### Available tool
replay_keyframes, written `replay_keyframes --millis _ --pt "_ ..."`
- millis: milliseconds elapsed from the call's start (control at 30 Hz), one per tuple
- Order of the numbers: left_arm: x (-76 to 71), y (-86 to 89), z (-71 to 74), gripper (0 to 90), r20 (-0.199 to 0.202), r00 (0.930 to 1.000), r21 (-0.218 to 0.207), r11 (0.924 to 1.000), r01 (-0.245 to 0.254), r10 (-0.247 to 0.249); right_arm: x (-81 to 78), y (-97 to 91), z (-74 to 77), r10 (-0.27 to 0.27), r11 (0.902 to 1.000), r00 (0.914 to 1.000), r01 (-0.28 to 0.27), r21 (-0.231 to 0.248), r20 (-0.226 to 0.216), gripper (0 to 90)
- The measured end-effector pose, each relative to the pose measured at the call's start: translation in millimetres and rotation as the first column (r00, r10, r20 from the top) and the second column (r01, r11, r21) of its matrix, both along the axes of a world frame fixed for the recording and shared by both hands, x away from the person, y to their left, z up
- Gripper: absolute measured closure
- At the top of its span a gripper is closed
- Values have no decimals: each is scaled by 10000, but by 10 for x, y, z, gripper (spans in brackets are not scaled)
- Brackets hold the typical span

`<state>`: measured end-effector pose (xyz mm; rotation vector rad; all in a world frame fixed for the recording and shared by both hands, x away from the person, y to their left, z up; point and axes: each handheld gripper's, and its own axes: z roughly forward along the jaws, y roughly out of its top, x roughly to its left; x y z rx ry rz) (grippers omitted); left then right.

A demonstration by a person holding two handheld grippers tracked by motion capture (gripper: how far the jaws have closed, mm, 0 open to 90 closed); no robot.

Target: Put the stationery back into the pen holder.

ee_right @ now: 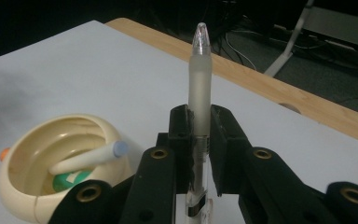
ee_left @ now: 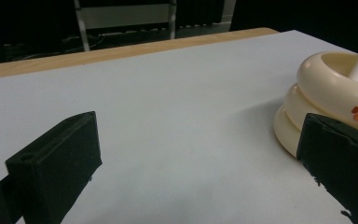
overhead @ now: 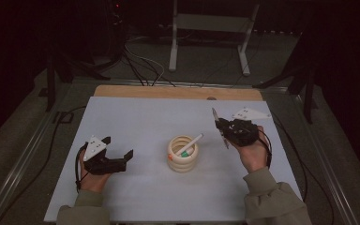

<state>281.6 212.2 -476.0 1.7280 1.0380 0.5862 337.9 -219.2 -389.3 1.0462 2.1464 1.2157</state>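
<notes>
Right gripper (ee_right: 199, 126): black jaws closed on a frosted translucent pen (ee_right: 200, 74), held upright with its clear rounded tip above the jaws. Left gripper (overhead: 117, 149): matte black jaws spread wide, holding nothing, low over the white table sheet (overhead: 136, 122) left of the holder. Between the grippers stands a glossy cream holder (overhead: 183, 153) of stacked rounded rings with an orange spot at its side; a white marker (overhead: 190, 144) leans inside it. A bare wooden edge (overhead: 178, 92) borders the far side.
</notes>
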Motion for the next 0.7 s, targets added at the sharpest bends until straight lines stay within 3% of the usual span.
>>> replay_keyframes --millis 700 --pt "-1 2 1 3 19 10000 10 10000 -10 10 -7 192 91 383 9991 9991 -387 179 199 804"
